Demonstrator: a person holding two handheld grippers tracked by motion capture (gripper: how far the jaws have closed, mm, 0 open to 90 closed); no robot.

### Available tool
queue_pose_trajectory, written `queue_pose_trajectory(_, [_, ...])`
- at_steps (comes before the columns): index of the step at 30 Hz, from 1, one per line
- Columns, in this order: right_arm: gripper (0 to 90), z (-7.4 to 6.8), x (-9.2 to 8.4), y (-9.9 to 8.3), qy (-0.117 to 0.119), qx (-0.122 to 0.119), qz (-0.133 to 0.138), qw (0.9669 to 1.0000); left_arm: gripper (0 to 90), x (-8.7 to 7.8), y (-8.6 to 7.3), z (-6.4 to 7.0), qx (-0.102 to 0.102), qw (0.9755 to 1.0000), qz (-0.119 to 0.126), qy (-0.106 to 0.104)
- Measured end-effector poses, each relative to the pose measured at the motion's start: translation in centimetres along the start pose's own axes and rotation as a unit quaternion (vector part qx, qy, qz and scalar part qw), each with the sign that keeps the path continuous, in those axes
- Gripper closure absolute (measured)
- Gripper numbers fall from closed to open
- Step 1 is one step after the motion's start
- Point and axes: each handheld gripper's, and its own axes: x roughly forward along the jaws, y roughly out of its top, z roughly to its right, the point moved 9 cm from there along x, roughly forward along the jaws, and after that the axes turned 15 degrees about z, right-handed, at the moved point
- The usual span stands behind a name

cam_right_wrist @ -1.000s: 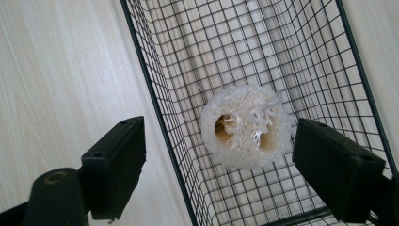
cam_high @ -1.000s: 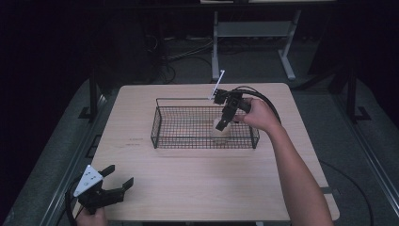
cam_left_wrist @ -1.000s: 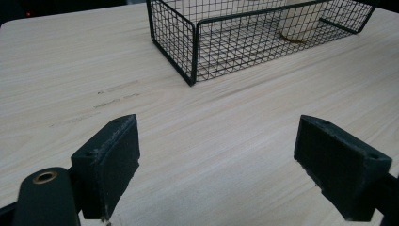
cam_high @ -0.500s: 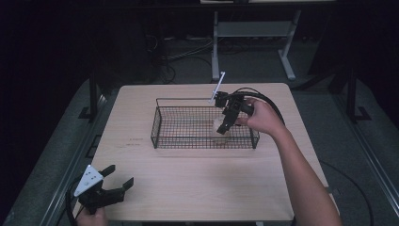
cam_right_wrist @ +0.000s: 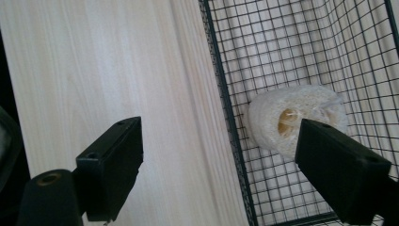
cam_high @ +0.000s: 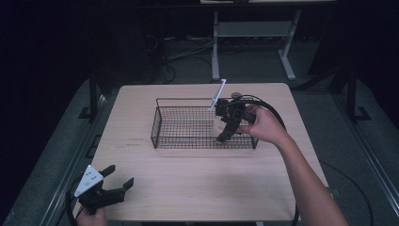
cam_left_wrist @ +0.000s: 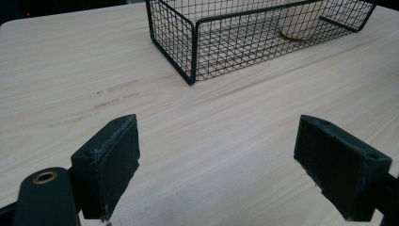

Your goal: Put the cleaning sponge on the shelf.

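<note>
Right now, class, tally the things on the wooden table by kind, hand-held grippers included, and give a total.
Black wire mesh basket: 1
Pale round loofah sponge slice: 1
Black two-jaw hand-held grippers: 2, the left gripper and the right gripper
Total: 4

The table (cam_high: 197, 188) is bare wood in front of the wire basket (cam_high: 179, 140); the basket's walls block the sides, but its top is open

On the counter (cam_high: 188, 188), the wire basket (cam_high: 162, 123) sits toward the far side, the loofah sponge (cam_right_wrist: 291, 120) lying inside at its right end.
</note>
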Motion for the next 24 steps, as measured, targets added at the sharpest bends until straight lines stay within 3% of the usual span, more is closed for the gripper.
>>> queue_pose_trajectory(14, [14.7, -1.6, -0.2, -2.0, 0.003, -0.004, -0.005, 1.0, 13.9, 0.1, 0.0, 0.1, -0.002, 1.0, 0.001, 0.001])
queue_pose_trajectory(24, [14.7, -2.2, -0.1, -4.0, 0.005, 0.013, 0.002, 0.9999, 13.9, 0.1, 0.0, 0.1, -0.002, 1.0, 0.0, 0.001])
